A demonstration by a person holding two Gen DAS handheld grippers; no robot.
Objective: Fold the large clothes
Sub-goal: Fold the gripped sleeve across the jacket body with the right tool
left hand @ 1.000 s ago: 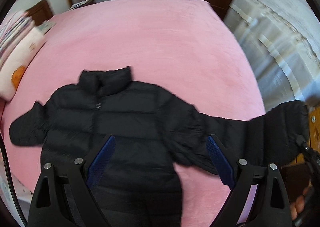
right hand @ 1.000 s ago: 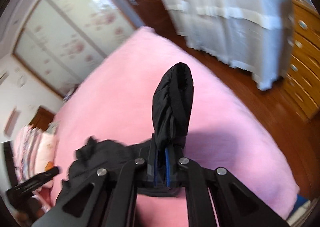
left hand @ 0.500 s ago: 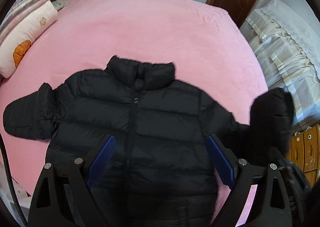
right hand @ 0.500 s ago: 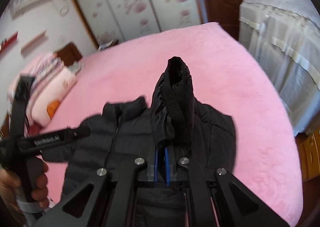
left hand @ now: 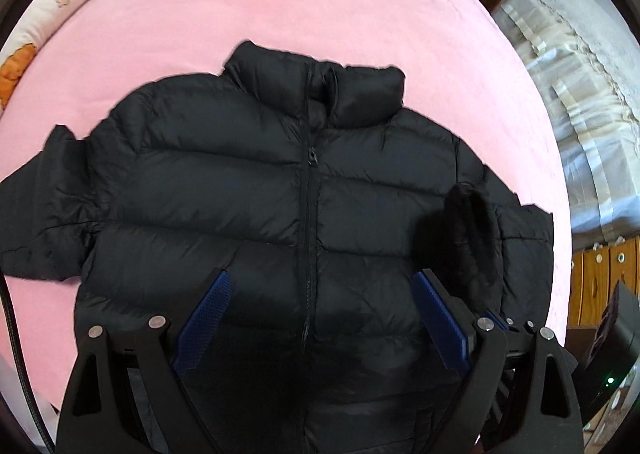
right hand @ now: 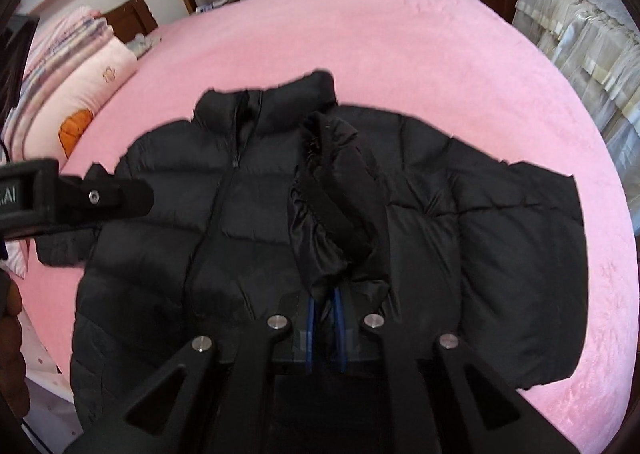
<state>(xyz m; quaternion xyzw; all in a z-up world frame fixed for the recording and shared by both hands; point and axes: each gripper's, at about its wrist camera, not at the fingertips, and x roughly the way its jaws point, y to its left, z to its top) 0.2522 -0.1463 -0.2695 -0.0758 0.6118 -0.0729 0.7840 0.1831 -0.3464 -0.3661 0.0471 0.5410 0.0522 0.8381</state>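
Your right tongs (right hand: 324, 294), just easing apart, pinch the puffer jacket (left hand: 248, 190) cuff (right hand: 332, 190) over the pink bed (left hand: 280, 2); left tongs (left hand: 320, 314) spread wide, empty.

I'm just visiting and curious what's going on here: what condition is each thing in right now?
Black puffer jacket: front up on the pink bed, zipped.
Right-hand sleeve: folded over the chest, cuff between the right gripper's pads.
Other sleeve: spread out sideways.
Right gripper: jaws just easing open.
Left gripper: open, empty.

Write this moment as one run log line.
jacket: flat on bed | sleeve cuff: in right claw, opening | left claw: open, empty
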